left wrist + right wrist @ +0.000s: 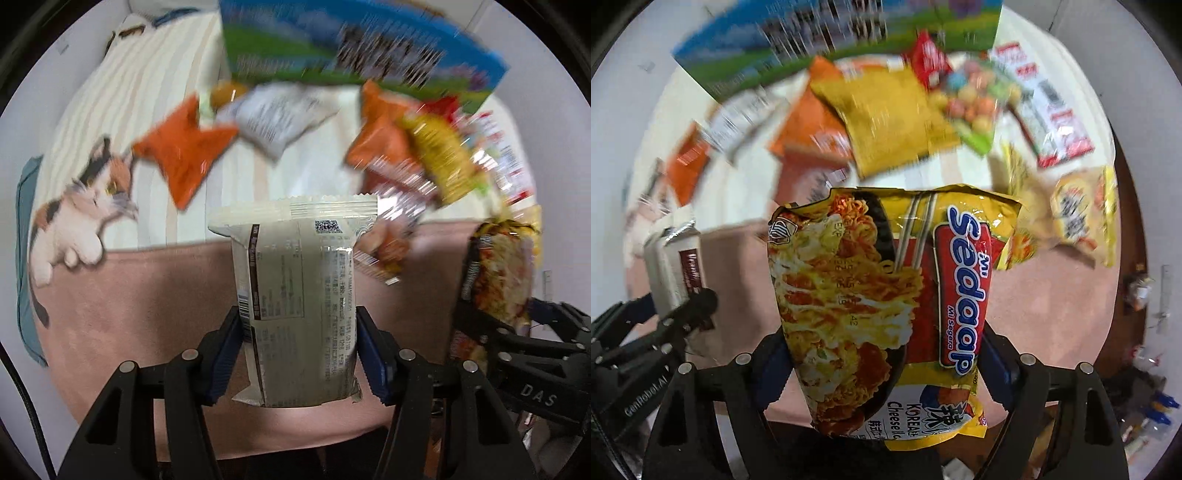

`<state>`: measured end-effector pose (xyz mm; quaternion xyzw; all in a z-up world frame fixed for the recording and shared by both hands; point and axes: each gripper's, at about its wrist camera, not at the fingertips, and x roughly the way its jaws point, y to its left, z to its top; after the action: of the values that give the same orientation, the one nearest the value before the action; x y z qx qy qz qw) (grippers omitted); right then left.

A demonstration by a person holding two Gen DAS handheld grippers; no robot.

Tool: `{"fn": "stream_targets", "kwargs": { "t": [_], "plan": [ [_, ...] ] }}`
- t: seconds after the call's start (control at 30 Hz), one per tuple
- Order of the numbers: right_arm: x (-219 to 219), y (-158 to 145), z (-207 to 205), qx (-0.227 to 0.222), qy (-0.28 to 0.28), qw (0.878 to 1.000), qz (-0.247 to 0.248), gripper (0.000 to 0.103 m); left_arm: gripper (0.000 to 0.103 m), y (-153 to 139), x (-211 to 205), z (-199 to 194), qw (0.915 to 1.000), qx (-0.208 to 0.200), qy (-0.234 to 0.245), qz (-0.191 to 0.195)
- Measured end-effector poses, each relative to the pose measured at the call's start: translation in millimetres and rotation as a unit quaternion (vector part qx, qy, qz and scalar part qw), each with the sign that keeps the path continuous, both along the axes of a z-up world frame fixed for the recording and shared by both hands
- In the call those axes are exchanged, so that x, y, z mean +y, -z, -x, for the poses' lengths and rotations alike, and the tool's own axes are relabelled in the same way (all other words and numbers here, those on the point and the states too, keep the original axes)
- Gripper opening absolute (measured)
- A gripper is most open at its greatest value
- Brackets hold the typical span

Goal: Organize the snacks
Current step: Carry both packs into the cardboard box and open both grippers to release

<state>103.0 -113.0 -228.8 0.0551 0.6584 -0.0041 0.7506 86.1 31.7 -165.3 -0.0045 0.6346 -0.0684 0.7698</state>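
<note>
Left wrist view is showing the left gripper (299, 363) pinching a pale packet (295, 295), jaws partly closed, above the pink blanket (147, 314). Alongside, the right gripper (882, 373) is gripping a noodle pack (879, 295), jaws wide, with the other snacks (894, 122) lying beyond.

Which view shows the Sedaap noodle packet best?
The right wrist view: the Sedaap noodle packet fills the centre, front printing readable, clamped in the right gripper. The left wrist view catches only its blurred edge at far right.
</note>
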Motion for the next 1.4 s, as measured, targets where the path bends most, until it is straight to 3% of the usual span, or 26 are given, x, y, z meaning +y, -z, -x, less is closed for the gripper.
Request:
{"fn": "stream_targets", "kwargs": {
  "t": [0.1,0.3,0.4,0.5,0.6,0.7,0.73,0.87,1.0,1.13,1.27,1.3,1.33,1.4],
  "plan": [
    [-19,-23,1,-0.029,-0.003,0.999,-0.032,0.087,0.056,-52,-3,0,0.9993,-0.027,0.002,0.027],
    [-46,-92,-43,-0.09,-0.022,0.993,-0.074,0.087,0.056,-139,-24,-94,0.9932,-0.093,0.011,0.07],
    [-62,-128,-92,-0.117,-0.031,0.989,-0.088,0.087,0.056,-173,-41,-155,0.9902,-0.104,0.017,0.091],
    [-74,-146,-141,-0.131,-0.037,0.987,-0.09,0.087,0.056,-189,-54,-213,0.99,-0.111,0.016,0.086],
    [-75,-155,-193,-0.126,-0.045,0.987,-0.084,0.087,0.056,-170,-61,-277,0.9928,-0.084,0.007,0.086],
    [-70,-139,-250,-0.099,-0.056,0.991,-0.071,0.087,0.056,-141,-58,-330,0.9956,-0.047,-0.004,0.081],
    [-63,-159,-269,-0.09,-0.057,0.992,-0.069,0.087,0.056,-126,-56,-349,0.9959,-0.028,-0.011,0.085],
    [-66,-130,-331,-0.038,-0.056,0.996,-0.05,0.087,0.056,-71,-49,-409,0.9947,0.038,-0.03,0.091],
    [-73,-83,-371,0.017,-0.041,0.997,-0.063,0.087,0.056,-36,-52,-426,0.9922,0.078,-0.034,0.091],
    [-73,-51,-421,0.04,-0.047,0.996,-0.057,0.087,0.057,-14,-58,-443,0.9925,0.099,-0.029,0.066],
    [-69,-39,-420,0.065,-0.051,0.995,-0.054,0.088,0.058,2,-59,-452,0.9917,0.111,-0.033,0.055],
    [-69,-27,-427,0.075,-0.046,0.995,-0.056,0.09,0.064,3,-59,-454,0.9927,0.106,-0.027,0.051],
    [-63,-19,-433,0.081,-0.04,0.994,-0.059,0.095,0.079,3,-60,-456,0.9937,0.1,-0.021,0.046],
    [-65,-16,-434,0.084,-0.04,0.994,-0.06,0.098,0.093,4,-58,-462,0.9944,0.094,-0.017,0.045]
  ]
}}
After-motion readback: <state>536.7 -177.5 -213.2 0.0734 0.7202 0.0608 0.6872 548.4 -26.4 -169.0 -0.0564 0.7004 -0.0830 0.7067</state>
